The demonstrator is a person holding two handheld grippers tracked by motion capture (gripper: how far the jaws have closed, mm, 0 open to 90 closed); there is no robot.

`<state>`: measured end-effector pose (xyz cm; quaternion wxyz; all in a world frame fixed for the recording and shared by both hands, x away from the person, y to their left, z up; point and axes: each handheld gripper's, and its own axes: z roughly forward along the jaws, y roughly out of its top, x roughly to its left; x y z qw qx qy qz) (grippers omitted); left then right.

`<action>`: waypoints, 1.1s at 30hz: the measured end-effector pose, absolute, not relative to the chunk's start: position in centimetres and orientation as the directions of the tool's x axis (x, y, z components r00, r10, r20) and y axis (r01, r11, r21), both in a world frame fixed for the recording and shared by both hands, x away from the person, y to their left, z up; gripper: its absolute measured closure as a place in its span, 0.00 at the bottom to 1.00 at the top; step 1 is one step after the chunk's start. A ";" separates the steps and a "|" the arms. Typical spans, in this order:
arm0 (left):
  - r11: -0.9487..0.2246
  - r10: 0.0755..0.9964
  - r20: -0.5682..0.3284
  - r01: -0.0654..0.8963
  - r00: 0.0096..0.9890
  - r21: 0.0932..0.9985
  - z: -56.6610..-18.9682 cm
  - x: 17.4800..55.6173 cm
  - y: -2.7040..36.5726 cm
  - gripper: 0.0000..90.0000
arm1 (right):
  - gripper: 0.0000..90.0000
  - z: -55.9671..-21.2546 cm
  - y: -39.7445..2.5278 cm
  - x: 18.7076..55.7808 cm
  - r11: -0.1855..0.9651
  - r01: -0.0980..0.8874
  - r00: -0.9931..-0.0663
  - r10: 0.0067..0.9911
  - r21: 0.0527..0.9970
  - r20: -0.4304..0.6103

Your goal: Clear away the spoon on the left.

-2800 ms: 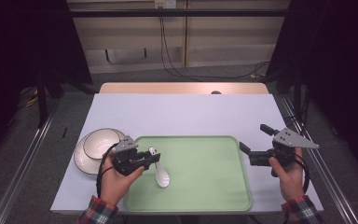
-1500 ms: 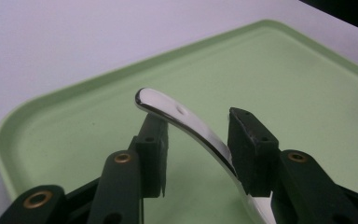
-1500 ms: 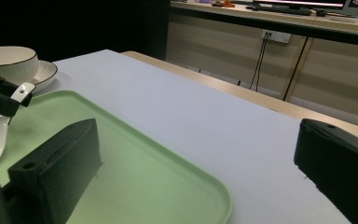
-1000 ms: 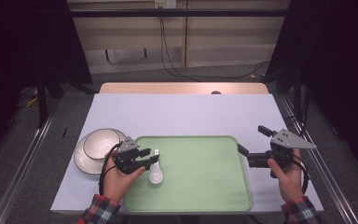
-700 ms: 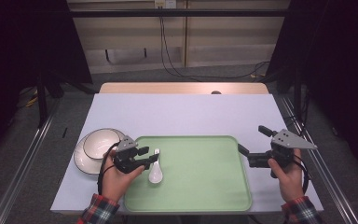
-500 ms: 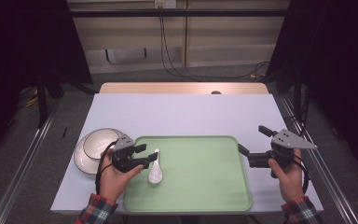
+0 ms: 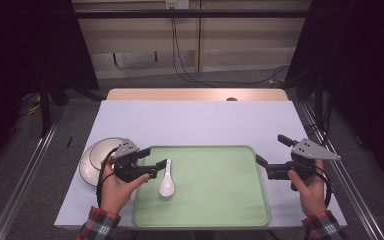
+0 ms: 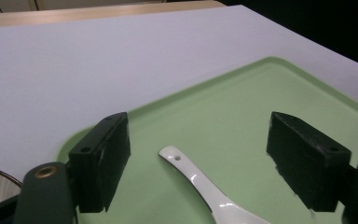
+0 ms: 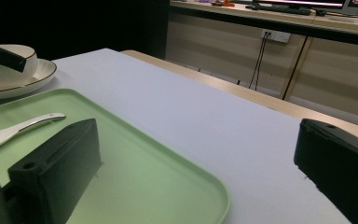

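Spoon (image 8: 200,184) between — untouched by — parted jaws.

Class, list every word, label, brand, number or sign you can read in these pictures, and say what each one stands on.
None can be read.
The white spoon, green tray, bowl and plate, and table carry no print.
The left gripper and right gripper show no legible marking.
The wall socket is too small to show any text.

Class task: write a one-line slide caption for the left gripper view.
Open left hand-held gripper poised over a white spoon lying on the green tray.
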<state>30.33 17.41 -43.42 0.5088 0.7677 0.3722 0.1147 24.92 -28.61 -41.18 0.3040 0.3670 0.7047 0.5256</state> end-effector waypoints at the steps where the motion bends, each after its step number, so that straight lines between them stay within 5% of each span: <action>1: -0.202 0.688 -0.202 0.452 0.697 0.869 -43.3 30.3 17.5 0.23 | 0.00 -41.2 -28.6 24.9 0.179 0.198 -0.546 0.837 0.964 -0.043; 33: -0.148 0.668 -0.206 0.399 0.715 0.905 -40.8 30.4 20.2 0.08 | 0.00 -41.2 -28.6 24.9 0.176 0.201 -0.535 0.844 0.963 -0.043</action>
